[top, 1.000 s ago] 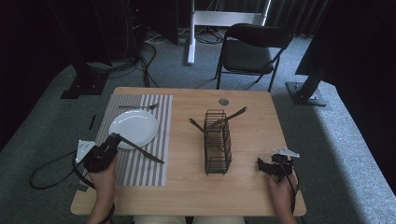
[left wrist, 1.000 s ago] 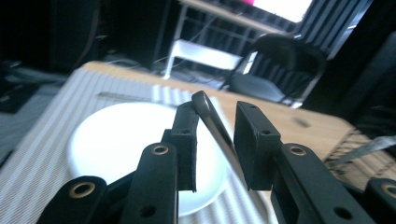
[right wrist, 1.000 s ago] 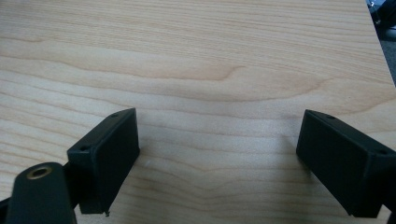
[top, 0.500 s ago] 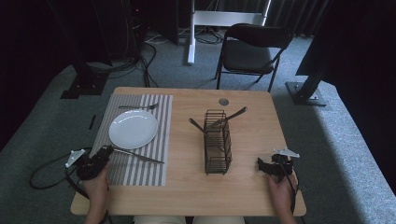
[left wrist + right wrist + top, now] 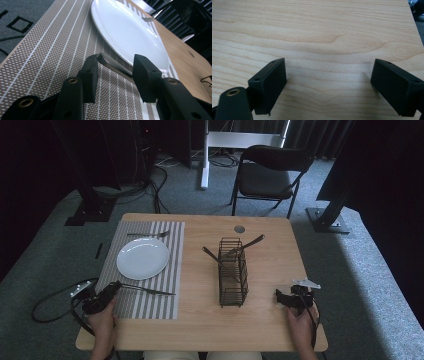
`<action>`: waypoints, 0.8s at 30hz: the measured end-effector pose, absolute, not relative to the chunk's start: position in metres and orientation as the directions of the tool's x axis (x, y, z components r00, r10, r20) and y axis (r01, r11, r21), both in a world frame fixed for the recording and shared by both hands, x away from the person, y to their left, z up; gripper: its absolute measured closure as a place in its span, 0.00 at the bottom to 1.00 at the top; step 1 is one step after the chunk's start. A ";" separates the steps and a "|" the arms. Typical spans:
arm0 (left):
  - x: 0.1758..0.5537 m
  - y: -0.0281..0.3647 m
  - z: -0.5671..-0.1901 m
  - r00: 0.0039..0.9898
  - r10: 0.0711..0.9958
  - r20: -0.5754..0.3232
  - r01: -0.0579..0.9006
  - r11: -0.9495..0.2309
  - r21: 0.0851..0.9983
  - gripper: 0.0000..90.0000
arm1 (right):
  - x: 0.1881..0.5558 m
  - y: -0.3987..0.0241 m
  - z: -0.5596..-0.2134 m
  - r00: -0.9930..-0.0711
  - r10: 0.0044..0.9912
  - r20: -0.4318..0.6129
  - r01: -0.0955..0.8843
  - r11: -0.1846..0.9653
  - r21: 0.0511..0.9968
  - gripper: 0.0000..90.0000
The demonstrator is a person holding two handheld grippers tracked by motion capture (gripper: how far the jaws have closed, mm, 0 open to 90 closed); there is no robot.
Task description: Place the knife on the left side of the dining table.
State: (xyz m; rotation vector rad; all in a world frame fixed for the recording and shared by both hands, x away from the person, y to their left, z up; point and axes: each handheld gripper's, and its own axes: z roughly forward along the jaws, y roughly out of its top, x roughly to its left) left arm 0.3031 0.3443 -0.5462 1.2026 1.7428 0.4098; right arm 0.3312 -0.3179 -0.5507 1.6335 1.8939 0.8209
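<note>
A metal utensil (image 5: 150, 290) lies across the near part of the striped placemat (image 5: 165, 270), just in front of the white plate (image 5: 142, 258). My left gripper (image 5: 106, 295) sits at the mat's near left corner. In the left gripper view, the utensil's handle end (image 5: 110, 63) lies on the mat between the jaws of that gripper (image 5: 116, 66), which stand open and wider than the handle. The plate (image 5: 130, 32) rises just beyond. My right gripper (image 5: 286, 297) rests open on bare wood near the table's right edge, and its own view shows this gripper (image 5: 328, 75) with nothing between its jaws.
A black wire basket (image 5: 233, 275) stands mid-table with a spoon (image 5: 248, 243) and another utensil (image 5: 212, 255) sticking out. A fork (image 5: 147, 234) lies at the placemat's far edge. A round grommet (image 5: 239, 228) sits near the table's far edge, and a folding chair (image 5: 272, 170) stands behind it.
My left gripper has drawn back toward the near left corner, away from the plate. The utensil stays where it lay. The right gripper has not moved.
</note>
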 end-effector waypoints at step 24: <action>0.282 0.323 -0.539 0.003 0.978 -0.207 0.566 0.169 0.807 0.43 | 0.331 -0.318 -0.551 -0.150 0.989 0.012 0.685 0.096 0.722 0.14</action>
